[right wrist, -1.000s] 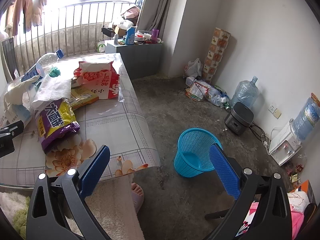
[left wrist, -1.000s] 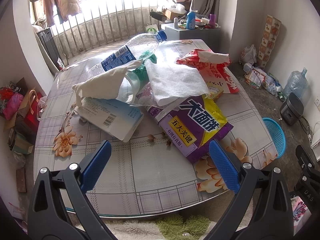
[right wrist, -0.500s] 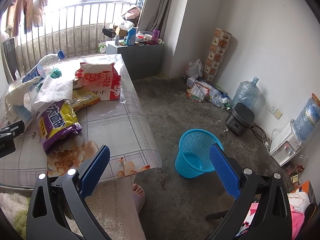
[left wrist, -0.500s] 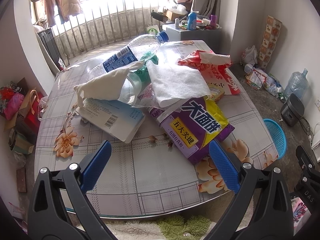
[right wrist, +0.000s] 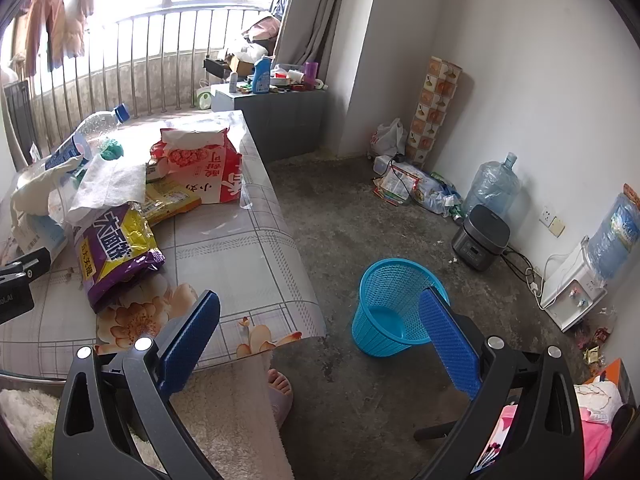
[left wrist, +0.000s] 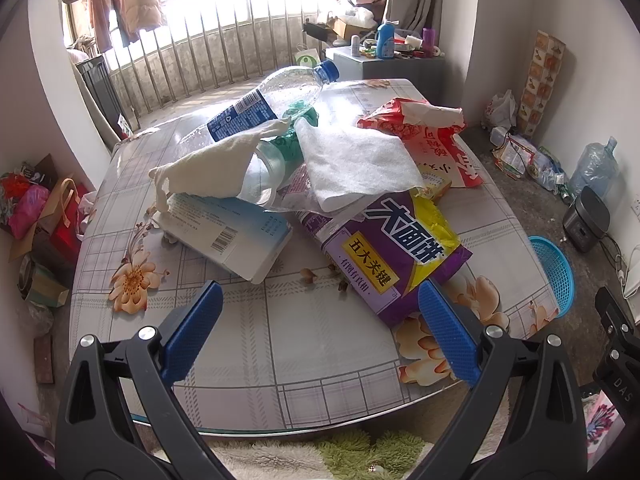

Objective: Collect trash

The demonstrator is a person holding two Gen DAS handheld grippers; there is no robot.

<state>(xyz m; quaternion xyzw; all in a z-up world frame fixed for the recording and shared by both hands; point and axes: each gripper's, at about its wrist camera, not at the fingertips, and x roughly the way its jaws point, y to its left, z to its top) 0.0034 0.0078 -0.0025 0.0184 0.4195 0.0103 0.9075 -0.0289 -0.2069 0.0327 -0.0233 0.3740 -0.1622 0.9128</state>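
Fingers [left wrist: 192,332] of the left gripper [left wrist: 318,320] gape apart above the counter [left wrist: 280,352], empty; the right gripper [right wrist: 320,328] is likewise spread, over the floor [right wrist: 360,216]. Beyond lies trash: a purple bag [left wrist: 384,252], box [left wrist: 232,232], tissue [left wrist: 352,160], bottle [left wrist: 264,108]. A blue basket [right wrist: 384,308] stands on the floor beside the counter.

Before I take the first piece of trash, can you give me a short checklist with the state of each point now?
1. Left gripper open, holding nothing: ok.
2. Right gripper open, holding nothing: ok.
3. Purple snack bag nearest, nothing blocking approach: ok.
4. White cloth lies on the bag's far end, may drag along: not ok.
5. Blue basket upright, nothing inside it: ok.
6. Bag contents: cannot tell.
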